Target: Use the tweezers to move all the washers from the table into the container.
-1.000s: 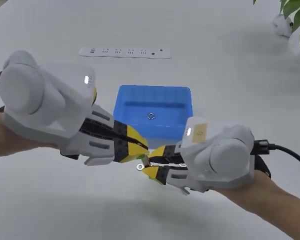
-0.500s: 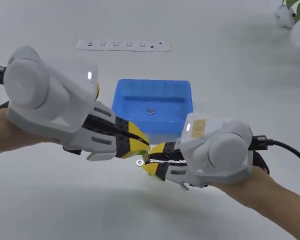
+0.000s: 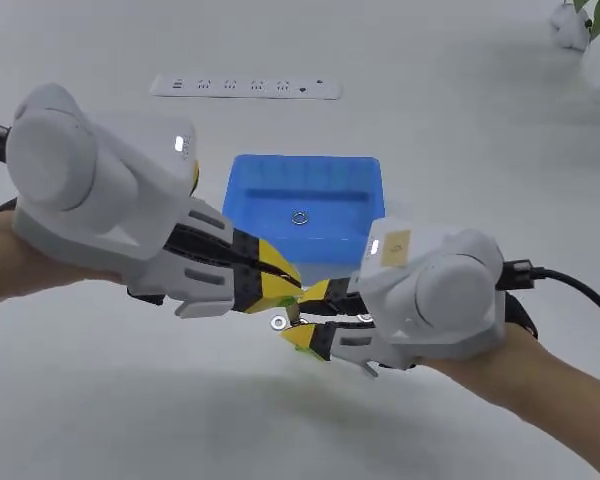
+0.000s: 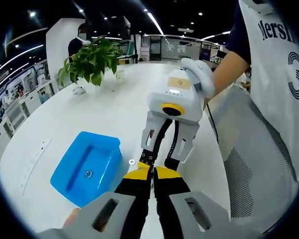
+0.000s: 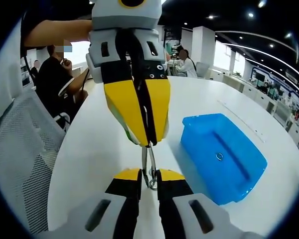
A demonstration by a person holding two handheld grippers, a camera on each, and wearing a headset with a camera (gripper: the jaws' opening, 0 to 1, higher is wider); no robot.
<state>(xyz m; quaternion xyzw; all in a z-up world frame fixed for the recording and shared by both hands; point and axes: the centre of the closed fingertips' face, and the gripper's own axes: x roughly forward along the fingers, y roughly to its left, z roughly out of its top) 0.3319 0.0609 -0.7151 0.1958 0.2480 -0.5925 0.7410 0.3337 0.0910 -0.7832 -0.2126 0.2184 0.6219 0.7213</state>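
— The grippers?
— Left gripper (image 5: 147, 142) and right gripper (image 5: 149, 175) both clench the tweezers (image 5: 148, 160); one end is hidden between yellow jaws.
— Washers?
— One washer (image 3: 278, 322) lies on the white table (image 3: 450, 130) beside the jaws, another washer (image 3: 300, 218) inside the blue container (image 3: 305, 163). Power strip (image 3: 245, 88) beyond; open office, potted plant (image 4: 89, 59).

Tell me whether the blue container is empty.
Not empty: one washer lies on the floor of the blue container, seen in the head view and both gripper views.
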